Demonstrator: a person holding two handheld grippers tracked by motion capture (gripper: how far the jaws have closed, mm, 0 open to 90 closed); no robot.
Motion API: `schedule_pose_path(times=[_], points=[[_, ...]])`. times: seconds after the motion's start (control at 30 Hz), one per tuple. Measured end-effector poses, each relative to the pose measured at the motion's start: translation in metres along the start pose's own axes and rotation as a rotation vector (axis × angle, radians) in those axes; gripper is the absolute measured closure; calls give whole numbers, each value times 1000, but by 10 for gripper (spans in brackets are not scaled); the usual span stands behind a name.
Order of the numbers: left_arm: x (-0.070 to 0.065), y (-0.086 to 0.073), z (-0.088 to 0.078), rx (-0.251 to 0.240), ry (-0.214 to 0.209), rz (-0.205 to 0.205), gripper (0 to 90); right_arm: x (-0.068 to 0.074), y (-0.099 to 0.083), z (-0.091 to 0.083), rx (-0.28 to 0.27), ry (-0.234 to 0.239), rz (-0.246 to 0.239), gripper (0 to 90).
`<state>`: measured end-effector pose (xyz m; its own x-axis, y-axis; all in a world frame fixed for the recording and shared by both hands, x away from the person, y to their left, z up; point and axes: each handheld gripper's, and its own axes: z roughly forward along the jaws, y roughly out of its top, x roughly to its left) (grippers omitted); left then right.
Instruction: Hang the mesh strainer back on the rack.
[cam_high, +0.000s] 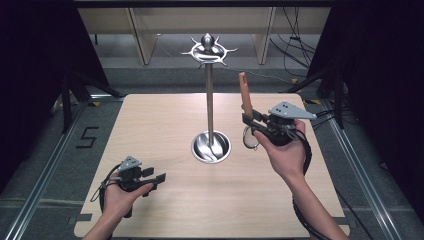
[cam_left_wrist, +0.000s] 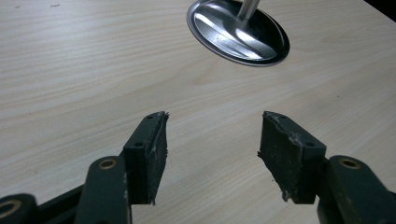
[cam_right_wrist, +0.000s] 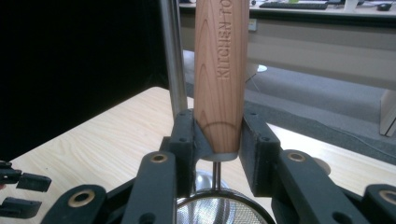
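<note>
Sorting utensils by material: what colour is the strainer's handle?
Reddish-brown wood grain handle, clearest in the right gripper view, clamped by the right gripper.

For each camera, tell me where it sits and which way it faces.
High view: above the person's side, looking forward and down on the table; forearms, both grippers.
Left gripper view: on the left gripper, aimed across the table at the stand; open jaws.
Right gripper view: on the right gripper, facing the stand's pole; jaws clamp a strainer.
All share the stand.

The utensil stand rises mid-worktop, its pole and round base blocking the centre. Bare worktop lies open left of it, and between the base and the left gripper.
</note>
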<state>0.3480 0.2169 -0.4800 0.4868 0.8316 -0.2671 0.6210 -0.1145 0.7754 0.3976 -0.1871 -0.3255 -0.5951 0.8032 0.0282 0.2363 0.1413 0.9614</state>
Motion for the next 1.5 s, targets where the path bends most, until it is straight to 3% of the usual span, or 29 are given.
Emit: schedule_pose_path(times=[0.03,0.07,0.1,0.2,0.23,0.27,0.3,0.37,0.47,0.5,0.53,0.63,0.7,0.77,0.8,0.9,0.97,1.03,1.17,1.23,1.4,1.5], points=[[0,0,0,-1,-1,-3,408,2,1,-1,13,8,29,695],[0,0,0,-2,0,-4,408,2,2,0,-7,-1,20,695],[0,0,0,-1,2,-1,407,3,2,-2,9,8,35,695],[0,0,0,0,3,-3,407,2,4,0,-8,2,4,695],[0,0,0,0,4,-2,408,3,4,0,-9,1,19,695],[0,0,-1,-1,2,1,407,2,4,0,-11,5,3,695],[0,0,-1,-3,2,1,407,5,5,-1,-1,12,32,695],[0,0,0,-4,1,-4,407,3,6,0,-16,11,8,695],[0,0,0,-2,0,1,407,6,7,-1,-8,1,34,695],[0,0,0,-4,0,1,407,4,7,0,-17,1,9,695],[0,0,-1,-2,2,-4,407,5,8,0,-6,10,32,695],[0,1,-1,-5,3,0,407,7,9,1,-11,16,38,695],[0,1,-1,-5,2,-1,408,6,10,2,-20,19,16,695],[-1,1,-1,-6,0,-6,407,9,11,1,-15,18,38,695],[-1,1,-1,-8,-1,-6,407,7,11,1,-29,14,11,695],[0,0,0,-2,-1,-1,407,9,12,0,-19,16,36,695],[0,0,-1,-6,2,-4,407,7,12,1,-37,8,0,695],[0,1,-1,-6,1,1,407,11,12,0,-29,12,32,695],[0,1,-1,-3,3,2,407,9,12,2,-43,20,9,695],[0,1,-1,-5,3,3,407,12,13,2,-40,17,30,695],[0,1,-1,-4,3,3,407,10,16,3,-57,10,-7,695],[1,1,-1,-7,-2,-1,407,14,16,2,-40,16,19,695]])
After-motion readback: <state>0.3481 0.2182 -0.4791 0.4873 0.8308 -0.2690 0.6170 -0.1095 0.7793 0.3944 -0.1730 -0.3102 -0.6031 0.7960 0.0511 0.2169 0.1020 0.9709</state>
